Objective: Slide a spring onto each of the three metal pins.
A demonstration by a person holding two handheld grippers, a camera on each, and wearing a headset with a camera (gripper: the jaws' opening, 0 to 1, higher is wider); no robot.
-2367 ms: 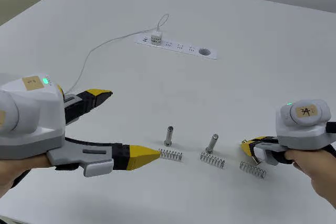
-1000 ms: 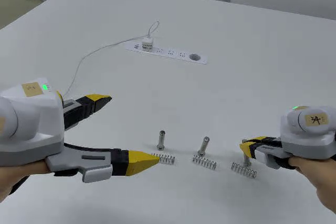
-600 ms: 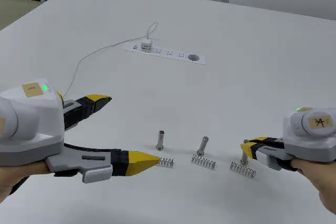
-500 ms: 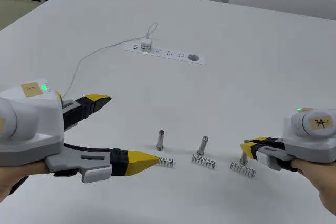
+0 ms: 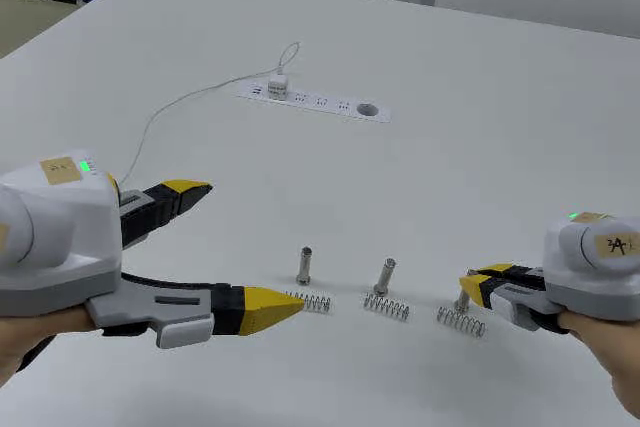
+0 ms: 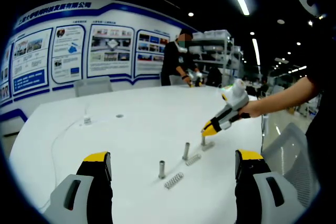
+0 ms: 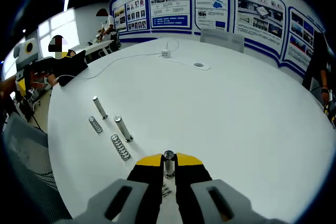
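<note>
Three short metal pins stand upright in a row on the white table: left pin (image 5: 305, 264), middle pin (image 5: 386, 274), right pin (image 5: 462, 298). A spring lies just in front of each: (image 5: 314, 301), (image 5: 386, 308), (image 5: 460, 322). My right gripper (image 5: 470, 283) sits at the right pin; in the right gripper view its yellow jaws are shut on that pin (image 7: 168, 163). My left gripper (image 5: 235, 247) stands wide open at the left, its lower jaw tip close to the left spring, with nothing between the jaws (image 6: 173, 160).
A white power strip (image 5: 320, 103) with a plugged charger (image 5: 277, 90) and a trailing cable lies at the back of the table. Another person stands beyond the far table edge in the left gripper view.
The head camera has tilted a little, so the scene sits slightly lower. The right gripper stays at the right pin and the left gripper holds still and open.
</note>
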